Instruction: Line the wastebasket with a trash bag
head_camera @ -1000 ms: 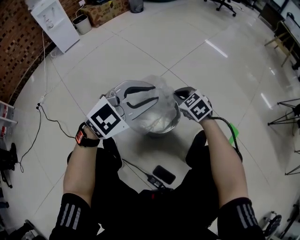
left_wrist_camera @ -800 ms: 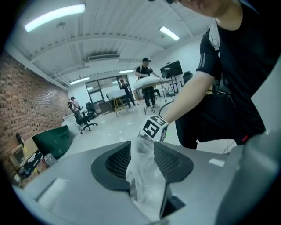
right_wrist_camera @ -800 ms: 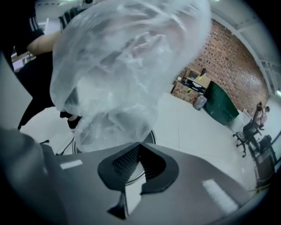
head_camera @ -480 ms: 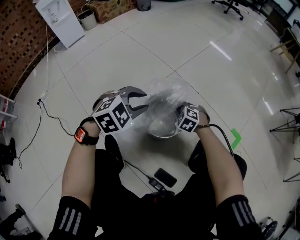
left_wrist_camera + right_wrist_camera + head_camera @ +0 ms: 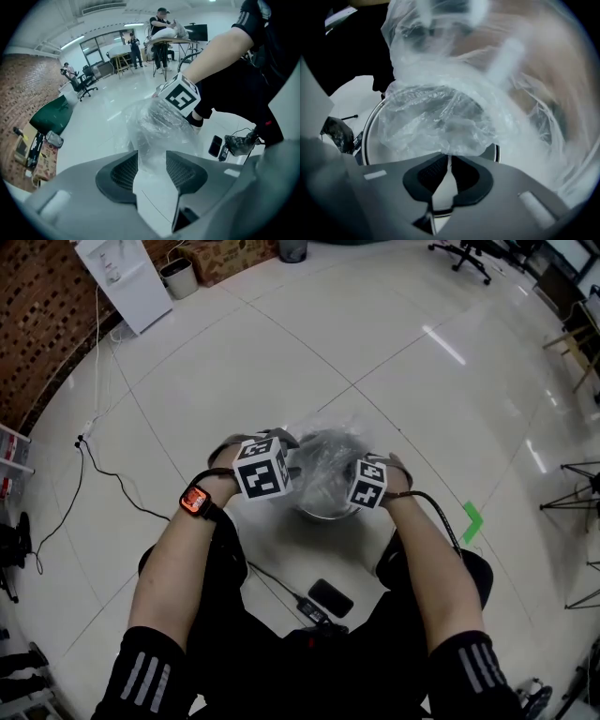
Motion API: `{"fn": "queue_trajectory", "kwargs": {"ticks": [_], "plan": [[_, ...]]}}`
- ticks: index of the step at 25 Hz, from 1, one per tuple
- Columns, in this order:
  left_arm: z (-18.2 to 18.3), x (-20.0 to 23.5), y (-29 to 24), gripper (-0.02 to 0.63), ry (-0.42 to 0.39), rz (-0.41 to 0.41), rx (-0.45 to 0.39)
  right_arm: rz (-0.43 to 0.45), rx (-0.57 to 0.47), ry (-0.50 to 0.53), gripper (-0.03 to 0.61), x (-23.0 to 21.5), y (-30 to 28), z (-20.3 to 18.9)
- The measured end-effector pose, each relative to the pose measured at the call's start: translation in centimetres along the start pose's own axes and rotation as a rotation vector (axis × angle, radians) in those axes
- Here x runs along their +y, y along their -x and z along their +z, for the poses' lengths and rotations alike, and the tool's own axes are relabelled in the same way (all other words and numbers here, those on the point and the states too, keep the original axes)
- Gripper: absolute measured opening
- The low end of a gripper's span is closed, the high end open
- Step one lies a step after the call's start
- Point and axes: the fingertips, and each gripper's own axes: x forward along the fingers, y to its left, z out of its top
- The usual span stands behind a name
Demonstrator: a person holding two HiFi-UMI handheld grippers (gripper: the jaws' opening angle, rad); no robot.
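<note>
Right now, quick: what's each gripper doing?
Left gripper: open, jaws have just been opening, trash bag film loose between them.
Right gripper: shut on the trash bag.

Round shiny metal wastebasket (image 5: 325,513) upright on white tiled floor (image 5: 234,362); clear crinkled trash bag (image 5: 328,448) bunched over its mouth, partly inside.

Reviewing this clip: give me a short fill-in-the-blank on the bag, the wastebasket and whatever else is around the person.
1. The right hand-held gripper is ____ on the clear trash bag.
2. The wastebasket under the bag is made of shiny ____.
3. A watch with a red face sits on the person's ____ wrist.
4. A dark phone lies on the ____ by the person's legs.

Missing words: shut; metal; left; floor.
</note>
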Motion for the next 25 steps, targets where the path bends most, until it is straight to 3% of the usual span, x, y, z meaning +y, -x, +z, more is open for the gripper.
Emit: {"fn": "queue_trajectory", "kwargs": {"ticks": [2,5,10,12,16,18,21,25], "plan": [[-0.7,0.4,-0.6,0.204,0.028,0.007,0.027,0.017,-0.01,-0.026,0.103,-0.1,1.1,0.2],[-1.0,0.5,-1.3,0.223,0.068,-0.007,0.034,0.058,-0.019,-0.027,0.114,0.4,3.3,0.5],[-0.8,0.2,-2.8,0.241,0.113,-0.04,0.036,0.224,0.01,-0.015,0.114,2.8,8.4,0.3],[-1.1,0.3,-3.4,0.241,0.135,-0.035,0.052,0.238,0.017,-0.013,0.114,2.7,10.6,-0.2],[-1.0,-0.2,-4.5,0.22,0.154,-0.06,0.068,0.125,-0.052,-0.106,0.114,-0.8,14.0,-1.2],[-0.5,-0.6,-4.9,0.128,0.139,-0.074,0.063,0.021,-0.089,-0.151,0.115,-3.6,14.8,-1.3],[0.5,-1.1,-5.2,0.0,0.114,-0.089,0.054,-0.101,-0.071,-0.101,0.142,-6.6,14.6,-1.6],[1.1,-1.6,-5.4,-0.006,0.094,-0.107,0.055,-0.113,-0.075,-0.038,0.173,-7.4,12.8,-1.2]]}}
